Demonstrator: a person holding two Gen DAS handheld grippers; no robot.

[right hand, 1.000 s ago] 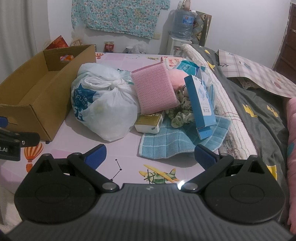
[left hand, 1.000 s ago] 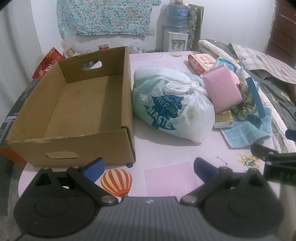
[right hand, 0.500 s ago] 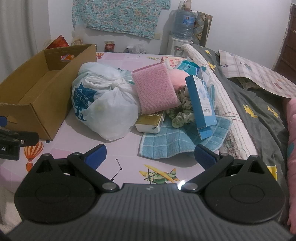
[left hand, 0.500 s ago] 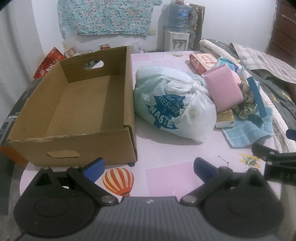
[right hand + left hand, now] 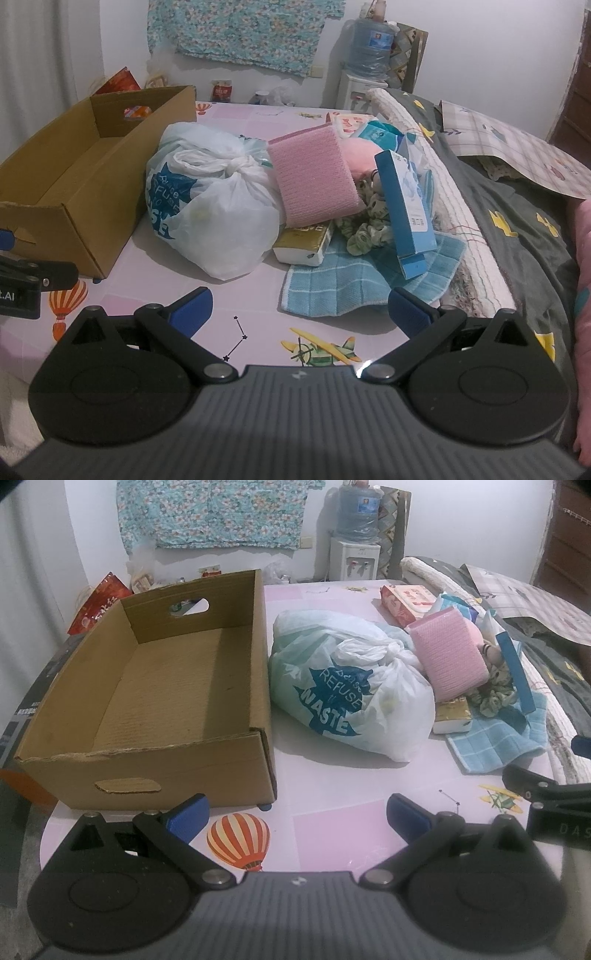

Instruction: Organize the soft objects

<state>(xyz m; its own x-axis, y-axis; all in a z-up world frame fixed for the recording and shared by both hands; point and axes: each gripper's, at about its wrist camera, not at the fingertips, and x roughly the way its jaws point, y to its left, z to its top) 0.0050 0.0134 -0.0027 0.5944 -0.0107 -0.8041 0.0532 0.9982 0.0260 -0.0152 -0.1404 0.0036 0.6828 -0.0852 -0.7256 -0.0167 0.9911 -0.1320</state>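
Note:
An empty cardboard box [image 5: 155, 686] stands at the left of the pink table; it also shows in the right wrist view [image 5: 85, 177]. Right of it lies a knotted white plastic bag [image 5: 351, 686] [image 5: 210, 206]. Beyond are a pink sponge pad [image 5: 314, 177] [image 5: 447, 657], a green scrunchie [image 5: 365, 229], a blue checked towel [image 5: 354, 284] [image 5: 495, 738], a blue carton [image 5: 406, 210] and a gold tissue pack [image 5: 303, 243]. My left gripper [image 5: 295, 814] is open and empty near the table's front edge. My right gripper [image 5: 299, 314] is open and empty in front of the towel.
A red-and-white carton [image 5: 406, 602] lies at the back of the table. A bed with a grey blanket [image 5: 517, 221] borders the table on the right. A water dispenser [image 5: 354, 535] stands at the back wall.
The left gripper has drawn back a little, so box and bag look slightly smaller. The right gripper has barely moved. Both stay open.

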